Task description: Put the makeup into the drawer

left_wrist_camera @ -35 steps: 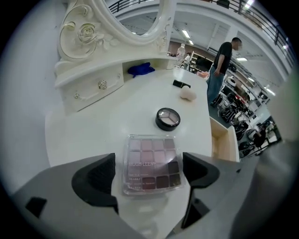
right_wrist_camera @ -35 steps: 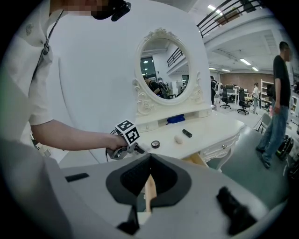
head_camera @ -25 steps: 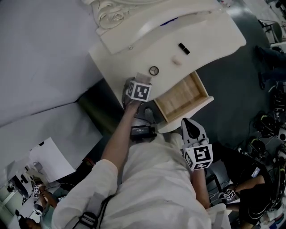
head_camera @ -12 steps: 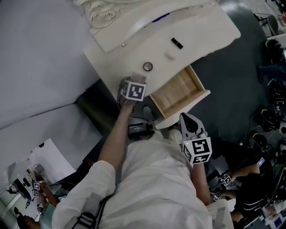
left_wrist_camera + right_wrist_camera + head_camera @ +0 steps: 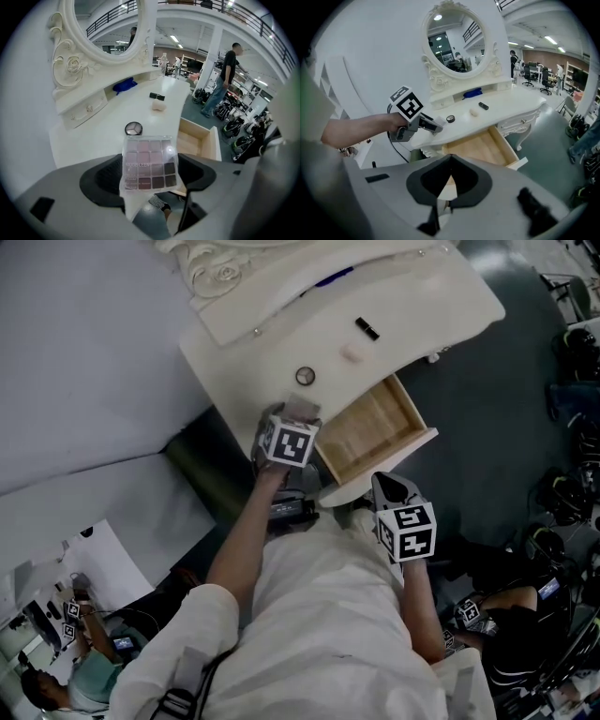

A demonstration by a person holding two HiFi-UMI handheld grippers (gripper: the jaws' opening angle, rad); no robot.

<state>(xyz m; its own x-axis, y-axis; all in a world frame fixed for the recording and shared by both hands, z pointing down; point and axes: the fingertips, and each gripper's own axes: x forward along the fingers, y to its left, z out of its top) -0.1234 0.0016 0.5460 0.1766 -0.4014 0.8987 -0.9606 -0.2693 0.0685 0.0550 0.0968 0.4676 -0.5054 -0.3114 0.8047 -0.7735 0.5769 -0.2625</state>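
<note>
Left gripper view: the left gripper's (image 5: 149,176) fingers clamp the eyeshadow palette (image 5: 149,161) just beside the open, empty drawer (image 5: 373,429). The right gripper's (image 5: 449,182) fingers are closed on nothing. Beyond the drawer, the compact (image 5: 305,376), sponge (image 5: 352,352) and lipstick (image 5: 367,328) lie on the tabletop (image 5: 441,296), so nothing is stowed yet.

1. I stood in a big open indoor hall, not a home: a railed upper gallery (image 5: 255,21) and ceiling strip lights (image 5: 549,40) ran overhead.
2. A white table (image 5: 412,306) with an ornate oval mirror (image 5: 454,44) and a wooden drawer (image 5: 370,427) was set against a plain white panel (image 5: 84,352), like a staged bedroom corner.
3. Office chairs (image 5: 532,75), shelving (image 5: 572,75) and tangled gear (image 5: 562,498) on the dark floor (image 5: 487,427) surrounded it, and a person (image 5: 227,75) stood nearby.
</note>
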